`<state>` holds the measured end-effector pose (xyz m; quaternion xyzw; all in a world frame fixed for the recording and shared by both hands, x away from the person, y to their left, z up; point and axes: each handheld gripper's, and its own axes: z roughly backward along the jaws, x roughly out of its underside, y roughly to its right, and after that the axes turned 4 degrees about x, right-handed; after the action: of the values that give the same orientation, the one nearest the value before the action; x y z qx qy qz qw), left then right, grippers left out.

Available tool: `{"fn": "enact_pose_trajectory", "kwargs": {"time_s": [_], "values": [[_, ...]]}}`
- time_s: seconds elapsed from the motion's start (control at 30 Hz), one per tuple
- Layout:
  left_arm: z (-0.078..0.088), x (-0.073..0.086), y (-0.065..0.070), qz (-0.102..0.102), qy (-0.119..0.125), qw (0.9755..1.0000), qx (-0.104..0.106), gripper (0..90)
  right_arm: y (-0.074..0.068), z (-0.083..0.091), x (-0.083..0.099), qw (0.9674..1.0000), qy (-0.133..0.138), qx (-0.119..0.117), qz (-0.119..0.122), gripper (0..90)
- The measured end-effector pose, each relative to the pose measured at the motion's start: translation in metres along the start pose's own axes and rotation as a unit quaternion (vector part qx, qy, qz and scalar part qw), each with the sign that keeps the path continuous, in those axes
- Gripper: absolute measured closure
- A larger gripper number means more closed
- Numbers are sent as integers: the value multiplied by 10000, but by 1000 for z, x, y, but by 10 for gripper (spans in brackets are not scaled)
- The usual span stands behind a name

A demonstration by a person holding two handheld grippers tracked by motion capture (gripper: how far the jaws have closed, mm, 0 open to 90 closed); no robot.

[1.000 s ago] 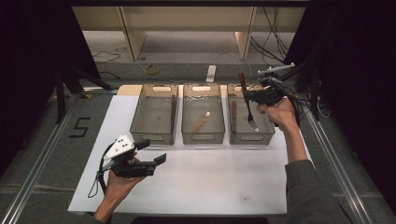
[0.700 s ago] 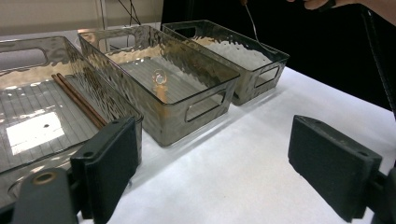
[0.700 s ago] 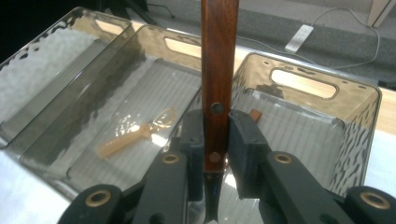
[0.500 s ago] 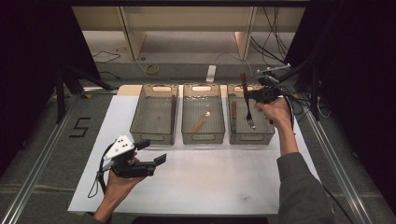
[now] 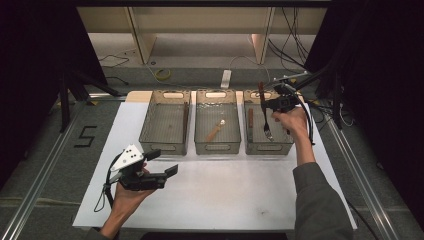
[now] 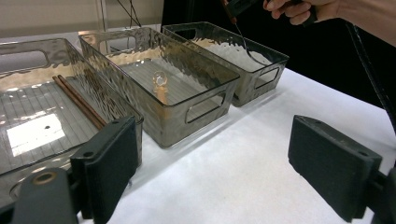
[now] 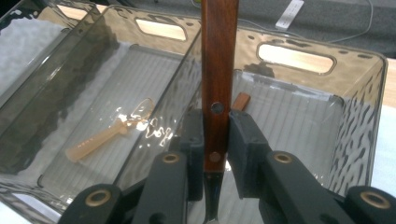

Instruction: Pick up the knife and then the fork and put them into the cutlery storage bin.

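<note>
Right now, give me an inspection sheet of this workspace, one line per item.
Surface: white table sheet, bare in front of the bins.
Job's things: fork with a wooden handle, tines down over the right bin, where another wooden-handled piece lies.
Clutter: left bin holds chopsticks; middle bin holds a pale spoon.
Grippers: right gripper clamps the fork handle; left gripper held over the sheet, fingers apart, nothing between.
Cables: one trails from each gripper; more on the floor behind.
Surroundings: power strip, shelf legs, dark curtains.

Wooden-handled fork [image 5: 265, 112]: upright, tines down, apparently inside right bin [image 5: 287, 142].
</note>
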<state>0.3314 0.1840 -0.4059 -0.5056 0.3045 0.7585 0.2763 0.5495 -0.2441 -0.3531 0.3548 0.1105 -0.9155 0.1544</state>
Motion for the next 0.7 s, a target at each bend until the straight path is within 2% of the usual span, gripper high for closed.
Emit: {"fn": "enact_pose_trajectory", "kwargs": {"time_s": [0.7], "values": [[0, 0, 0, -7, -5, 10000, -5, 157, 2, -19, 15, 9995, -279, 9, -138, 771]]}}
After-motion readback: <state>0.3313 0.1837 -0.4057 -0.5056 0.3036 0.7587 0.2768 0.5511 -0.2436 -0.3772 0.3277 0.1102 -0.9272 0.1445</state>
